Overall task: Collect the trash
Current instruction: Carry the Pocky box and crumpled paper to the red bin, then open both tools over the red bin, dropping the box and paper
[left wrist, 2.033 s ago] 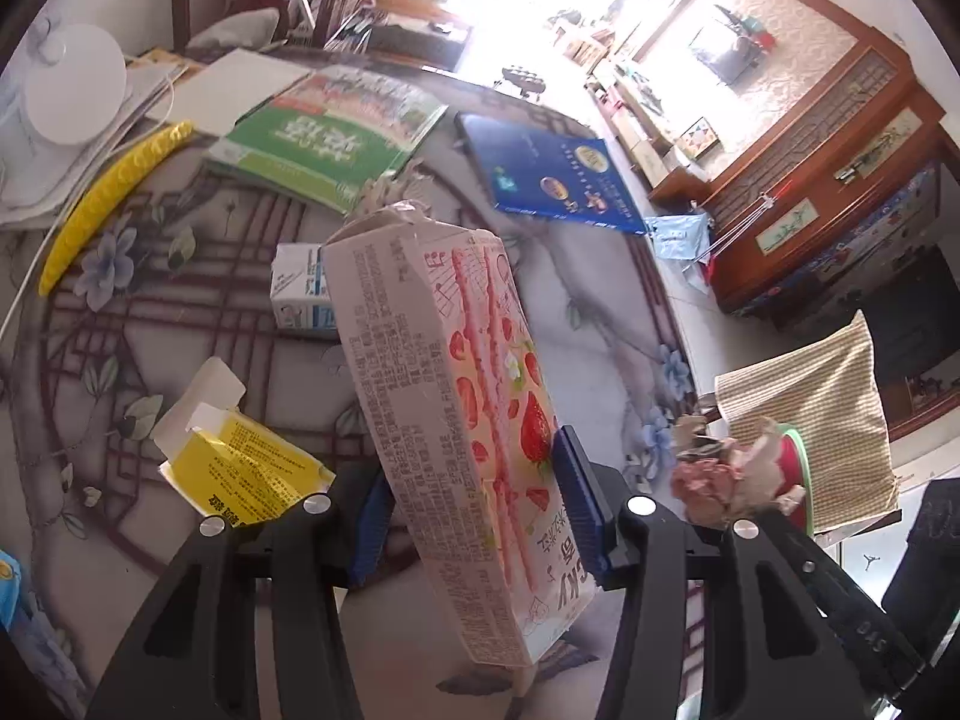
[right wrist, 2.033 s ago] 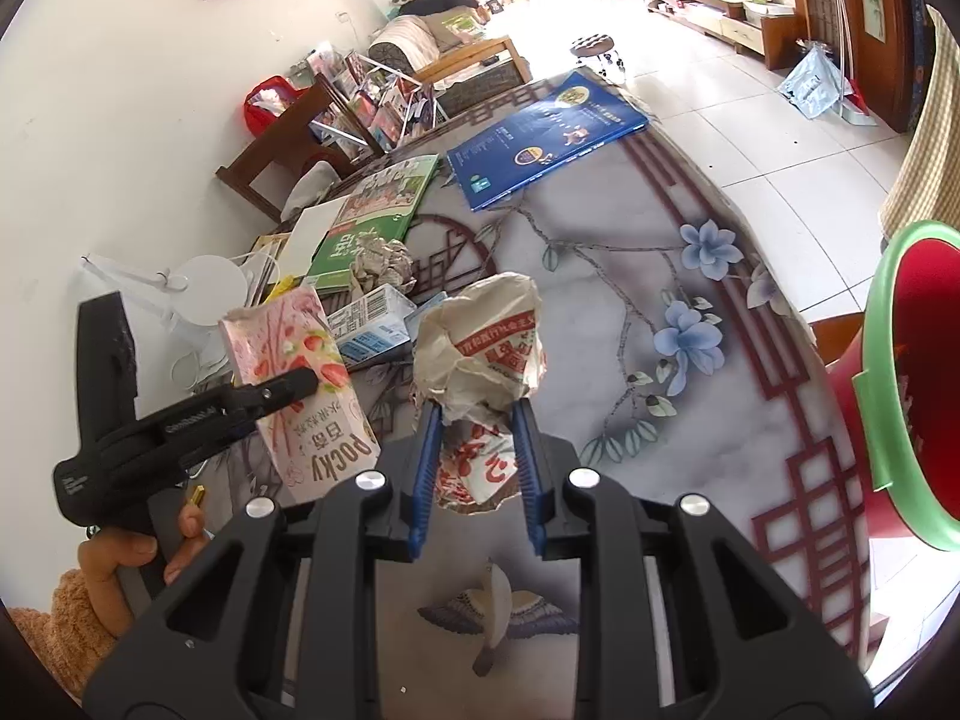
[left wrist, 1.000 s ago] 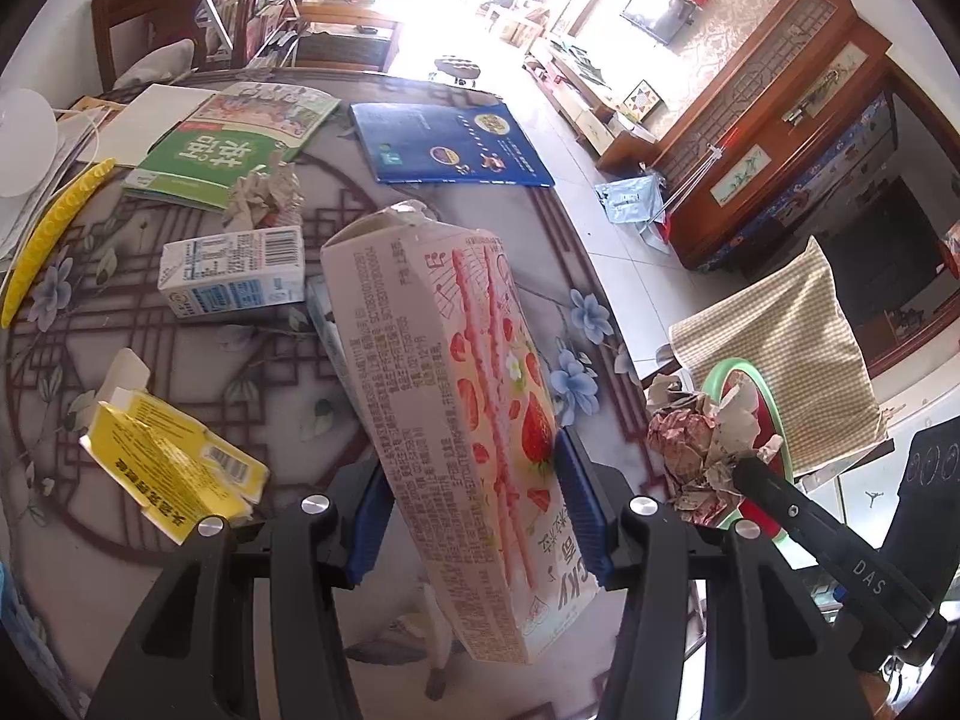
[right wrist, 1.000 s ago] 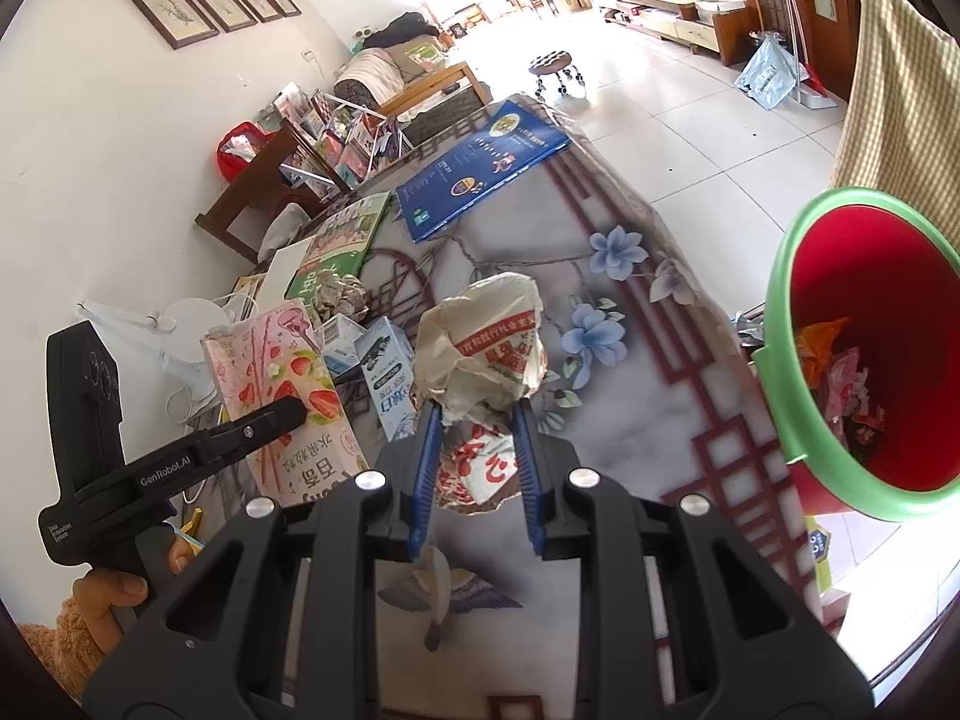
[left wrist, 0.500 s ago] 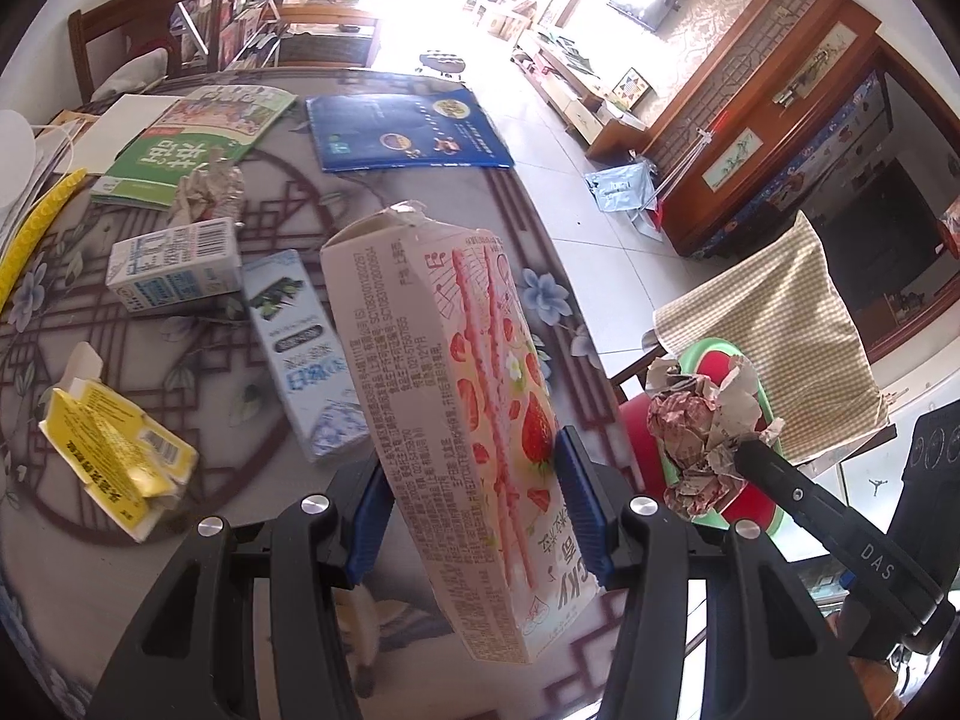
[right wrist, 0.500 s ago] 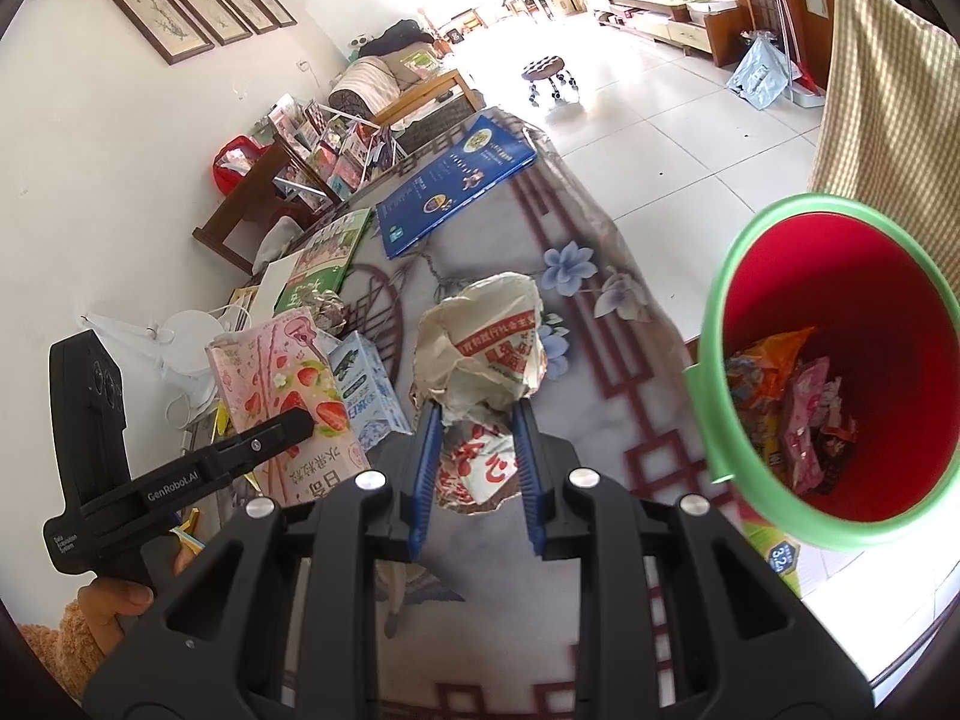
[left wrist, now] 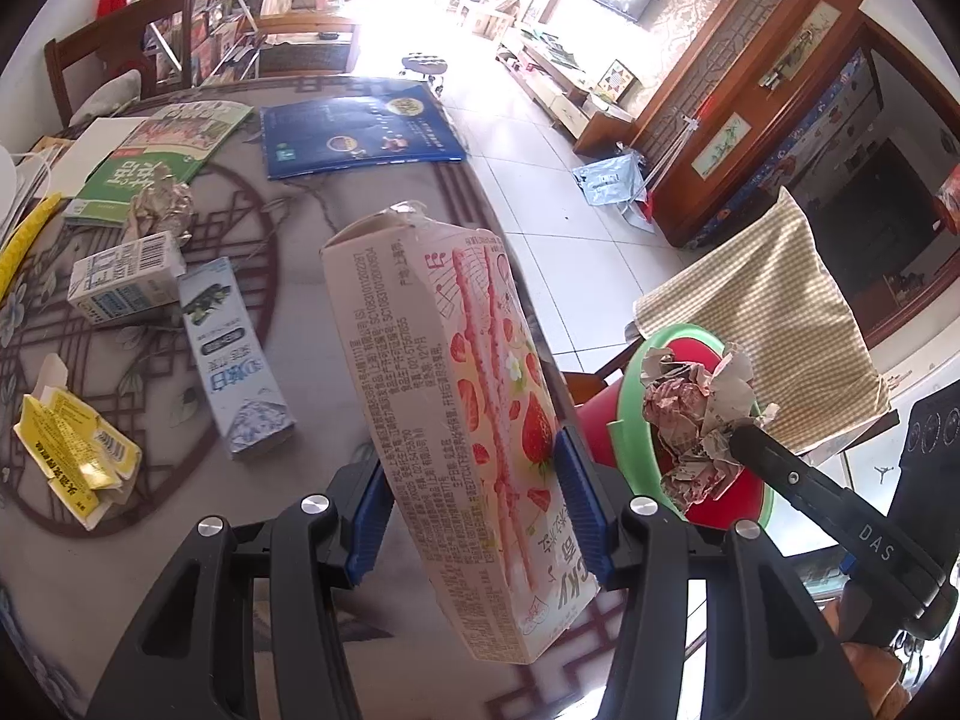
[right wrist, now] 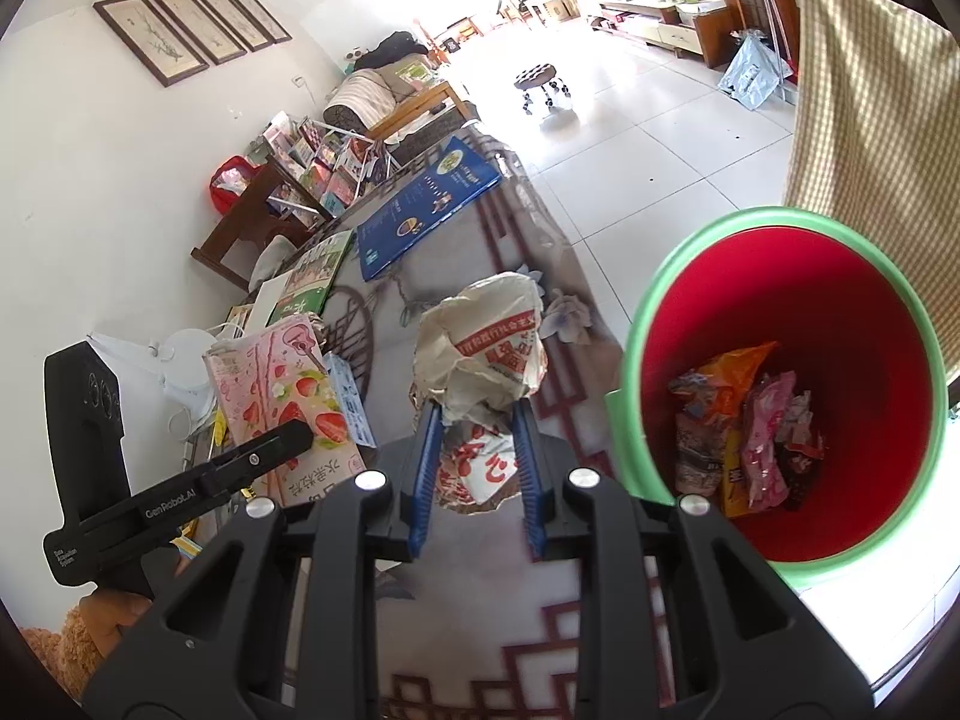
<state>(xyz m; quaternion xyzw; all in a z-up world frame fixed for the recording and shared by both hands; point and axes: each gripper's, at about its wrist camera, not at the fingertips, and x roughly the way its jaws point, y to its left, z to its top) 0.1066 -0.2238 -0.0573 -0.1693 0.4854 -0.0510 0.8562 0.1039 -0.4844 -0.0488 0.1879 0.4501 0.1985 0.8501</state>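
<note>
Beside the red bin point(right wrist: 780, 396), right gripper point(right wrist: 477, 468) clamps crumpled paper point(right wrist: 480, 348); left gripper point(left wrist: 474, 510) clamps the pink box point(left wrist: 444, 396).

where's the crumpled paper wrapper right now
The crumpled paper wrapper is clamped in the right gripper, held above the table edge just left of the red bin; the left wrist view shows it in front of the bin.

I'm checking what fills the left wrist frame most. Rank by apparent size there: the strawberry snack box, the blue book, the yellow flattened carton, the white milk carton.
1. strawberry snack box, though nearness to the camera inflates it
2. blue book
3. yellow flattened carton and white milk carton look about alike; not ranked.
</note>
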